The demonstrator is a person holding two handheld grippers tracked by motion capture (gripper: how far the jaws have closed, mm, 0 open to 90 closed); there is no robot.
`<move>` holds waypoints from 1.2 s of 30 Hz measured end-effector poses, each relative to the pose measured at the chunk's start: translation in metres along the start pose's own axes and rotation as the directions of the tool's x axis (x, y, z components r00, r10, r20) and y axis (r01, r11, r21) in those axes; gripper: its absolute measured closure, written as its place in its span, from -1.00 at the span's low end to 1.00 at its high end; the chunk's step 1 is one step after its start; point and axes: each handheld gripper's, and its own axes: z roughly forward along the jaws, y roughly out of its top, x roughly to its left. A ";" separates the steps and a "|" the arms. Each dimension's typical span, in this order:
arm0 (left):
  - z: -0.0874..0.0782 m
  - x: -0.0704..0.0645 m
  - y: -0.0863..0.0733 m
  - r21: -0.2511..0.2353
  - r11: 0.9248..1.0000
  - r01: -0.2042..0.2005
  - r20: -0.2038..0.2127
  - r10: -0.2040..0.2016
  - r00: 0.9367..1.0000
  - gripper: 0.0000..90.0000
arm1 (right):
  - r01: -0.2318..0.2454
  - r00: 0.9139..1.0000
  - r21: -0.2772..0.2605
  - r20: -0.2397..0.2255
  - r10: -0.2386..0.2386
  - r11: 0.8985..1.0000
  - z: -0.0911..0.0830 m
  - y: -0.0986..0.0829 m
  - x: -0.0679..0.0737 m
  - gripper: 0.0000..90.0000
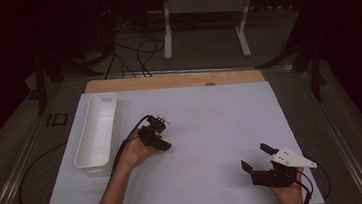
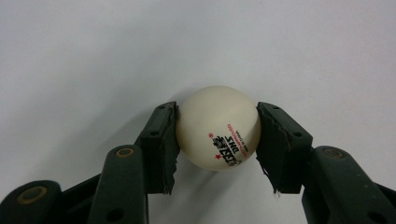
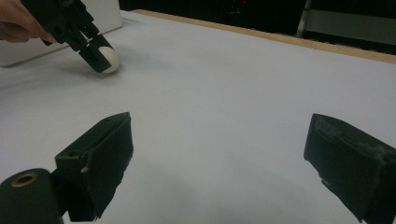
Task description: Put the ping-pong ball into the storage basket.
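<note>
A white table tennis ball (image 2: 218, 128) with black and red print sits between the pads of my left gripper (image 2: 217, 114), both pads pressed against its sides just above the white table sheet (image 1: 212, 129). In the high view the left gripper (image 1: 163, 143) is left of the sheet's middle, held by a hand. The right gripper view shows that ball (image 3: 111, 59) pinched low over the sheet at the upper left. My right gripper (image 1: 256, 157) is near the front right corner, jaws wide apart and empty (image 3: 219, 158).
A long white bin (image 1: 96, 132) lies along the sheet's left side, close to the left hand; its wall (image 3: 105, 14) shows behind the ball. A wooden strip (image 1: 174, 80) edges the far side. Cables trail on the floor beyond.
</note>
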 end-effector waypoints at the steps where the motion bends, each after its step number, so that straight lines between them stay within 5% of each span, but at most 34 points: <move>1: -0.001 0.000 0.000 -0.004 1.000 0.001 0.001 -0.001 1.000 0.14 | 0.000 1.000 0.000 0.000 0.000 1.000 0.000 0.000 0.000 -0.83; 36: -0.021 0.000 -0.003 -0.036 0.999 0.021 -0.039 -0.023 0.999 0.14 | -0.002 1.000 -0.001 0.003 0.002 1.000 0.000 0.000 0.000 -0.83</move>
